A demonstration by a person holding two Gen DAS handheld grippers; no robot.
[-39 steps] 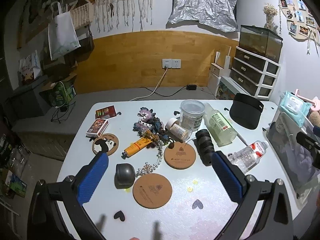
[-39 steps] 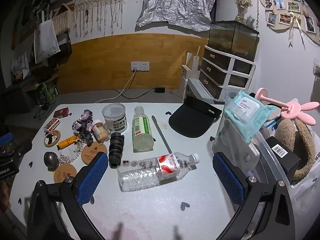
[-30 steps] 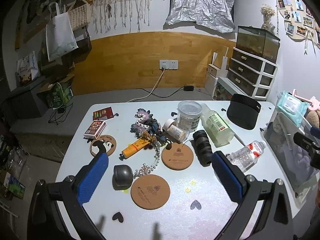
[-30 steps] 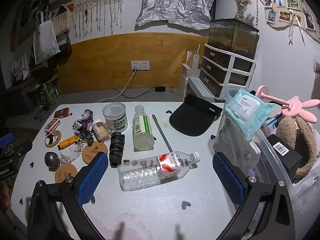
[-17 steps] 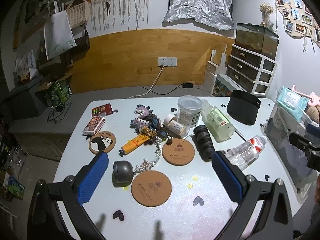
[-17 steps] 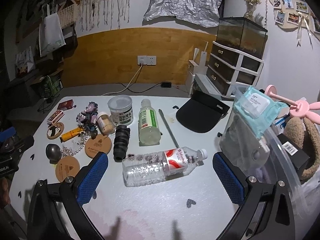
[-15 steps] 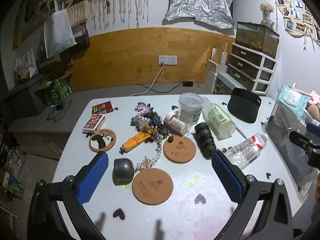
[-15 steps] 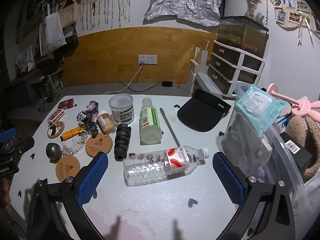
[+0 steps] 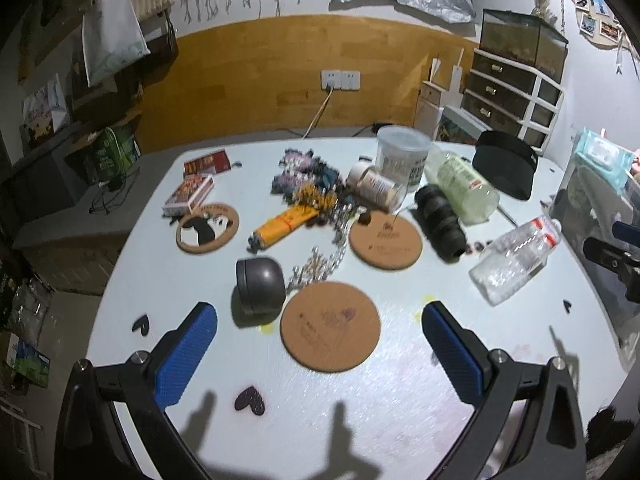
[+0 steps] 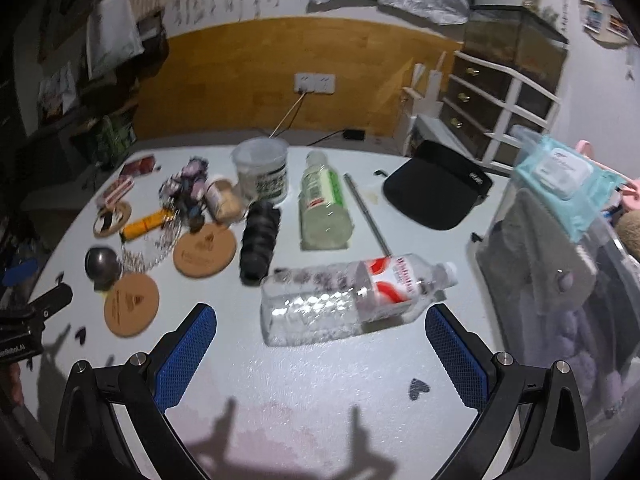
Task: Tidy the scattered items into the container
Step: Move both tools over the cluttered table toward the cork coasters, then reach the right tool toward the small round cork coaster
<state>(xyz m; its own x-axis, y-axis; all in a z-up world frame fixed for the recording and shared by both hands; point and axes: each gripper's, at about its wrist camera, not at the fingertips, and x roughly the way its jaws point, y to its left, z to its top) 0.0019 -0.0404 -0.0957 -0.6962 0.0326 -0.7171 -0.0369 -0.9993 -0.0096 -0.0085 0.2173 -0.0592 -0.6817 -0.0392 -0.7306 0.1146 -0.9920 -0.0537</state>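
My right gripper [image 10: 320,344] hangs over the pale table [image 10: 320,400] with its blue pads spread wide and nothing between them. Straight ahead at twelve o'clock, just beyond the fingertips, the clear water bottle [image 10: 352,296] lies on its side, cap toward three o'clock. Past it at eleven sit the black ribbed roll [image 10: 258,240] and, at twelve, the green-labelled bottle [image 10: 324,208] with a thin metal rod [image 10: 366,214] alongside. The container [image 10: 560,280], a clear bin already crowded with a wipes pack [image 10: 564,176] and soft things, stands at two to three o'clock at the table's edge.

My left gripper [image 9: 320,344] is likewise wide and empty. A cork coaster [image 9: 330,326] lies right at twelve between the pads, the grey dome-shaped object [image 9: 258,284] at eleven, a second coaster [image 9: 386,240] and a bead chain [image 9: 320,260] beyond it.

I judge the bottle is my nearest pick on the right. It is round and slick, so closing off-centre could squirt it sideways or roll it into the roll. It looks thin-walled, so it may buckle under the pads. The bin looks full near its rim, so a careless drop might bounce out. On the left, the coaster lies flat; the pads may skid over it, and the chain could snag and drag its neighbours.
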